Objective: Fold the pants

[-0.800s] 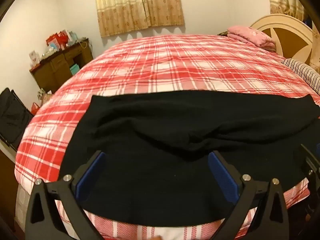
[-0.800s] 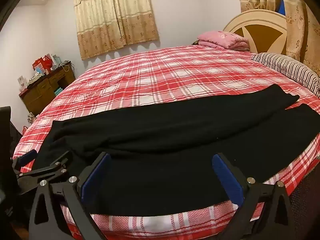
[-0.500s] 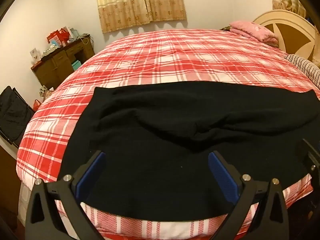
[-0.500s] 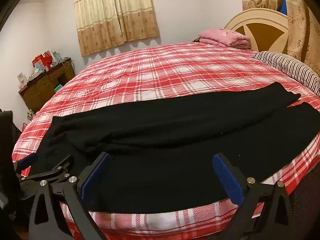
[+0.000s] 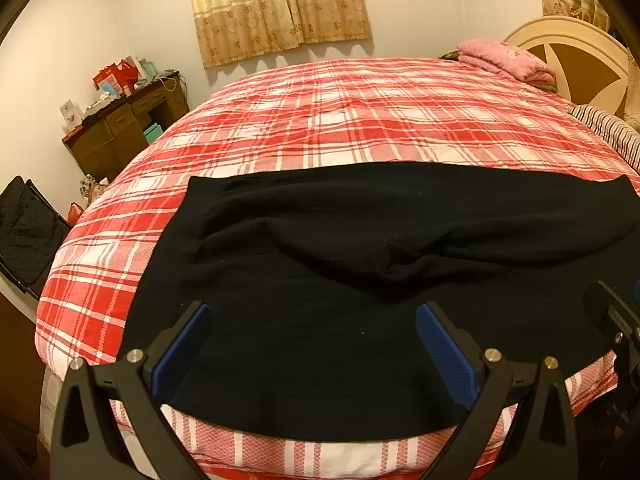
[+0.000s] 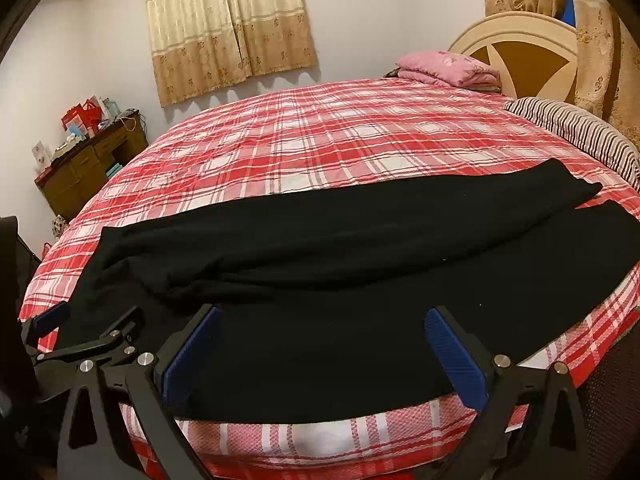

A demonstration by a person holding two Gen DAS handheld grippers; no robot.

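Note:
Black pants [image 5: 360, 248] lie spread lengthwise along the near edge of a bed with a red plaid cover [image 5: 340, 112]. The waist end is at the left and the two legs run to the right [image 6: 440, 216], the far leg lying partly over the near one. My left gripper [image 5: 312, 316] is open and empty, above the waist part near the bed edge. My right gripper [image 6: 322, 320] is open and empty, above the near leg. The left gripper also shows at the left edge of the right wrist view [image 6: 80, 332].
A folded pink blanket [image 6: 444, 66] and a cream headboard [image 6: 520, 40] are at the far right. A striped pillow [image 6: 580, 136] lies at the right. A brown dresser [image 5: 124, 128] with clutter stands by the left wall. A black bag [image 5: 24, 236] is at far left.
Both grippers have pulled back and risen slightly from the bed, so the pants sit a little farther off in view. The pants have not moved. Both grippers stay open.

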